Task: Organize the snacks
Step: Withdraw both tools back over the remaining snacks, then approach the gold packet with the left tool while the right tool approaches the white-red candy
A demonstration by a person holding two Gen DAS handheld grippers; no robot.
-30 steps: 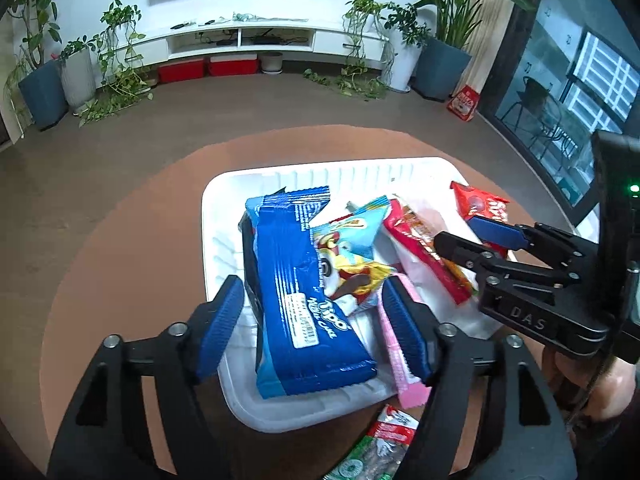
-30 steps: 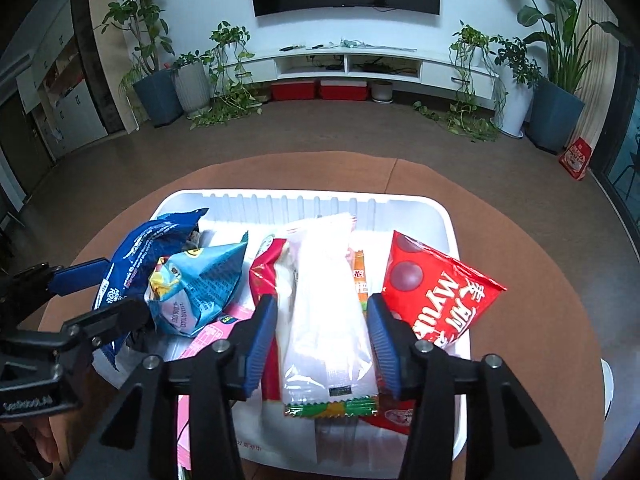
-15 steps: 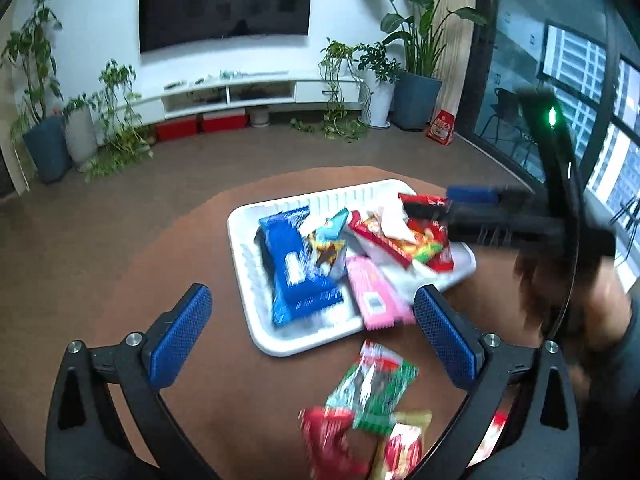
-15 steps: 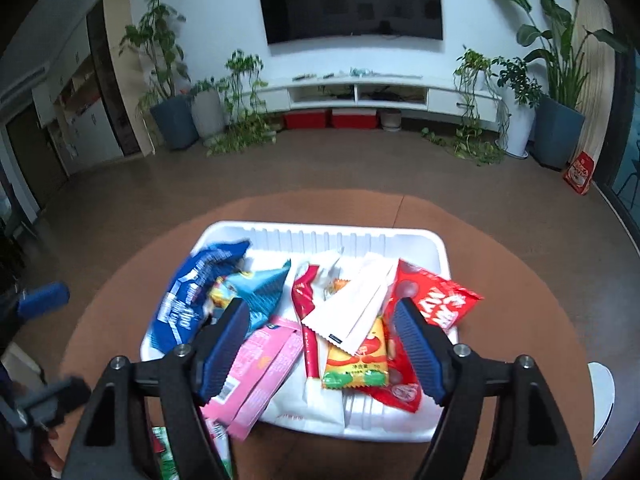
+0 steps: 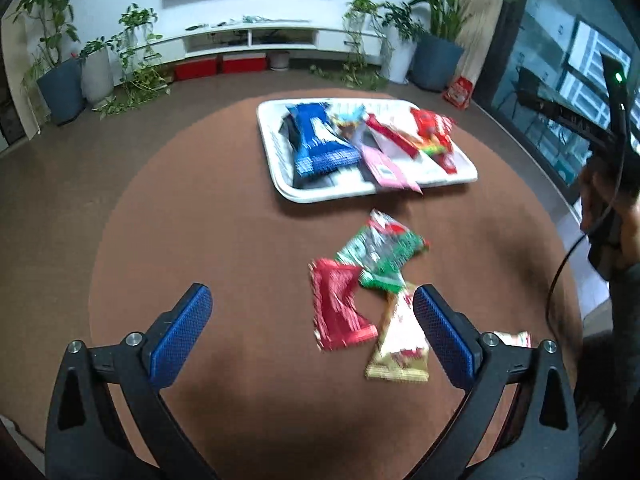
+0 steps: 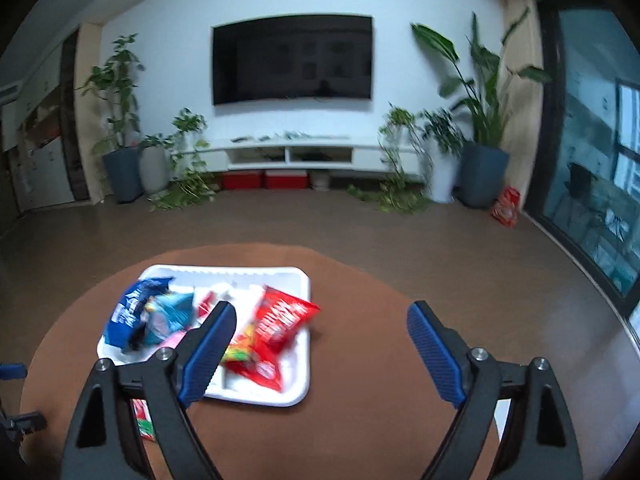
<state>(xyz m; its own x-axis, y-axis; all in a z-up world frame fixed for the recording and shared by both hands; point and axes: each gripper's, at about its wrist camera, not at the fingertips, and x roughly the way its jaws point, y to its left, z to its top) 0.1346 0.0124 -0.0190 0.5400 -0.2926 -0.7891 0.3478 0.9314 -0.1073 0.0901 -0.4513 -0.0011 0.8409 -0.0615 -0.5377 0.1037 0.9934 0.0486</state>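
Both claws are empty – the left gripper [image 5: 312, 330] gapes wide above the brown table [image 5: 224, 240], the right gripper [image 6: 320, 350] is opening, nothing between – likely readying for the loose packets: green [image 5: 380, 252], red [image 5: 338, 306], gold [image 5: 400, 344], just outside the white tray [image 5: 276, 168] of snacks

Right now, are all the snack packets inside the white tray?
No, three packets lie on the brown table, in front of the white tray.
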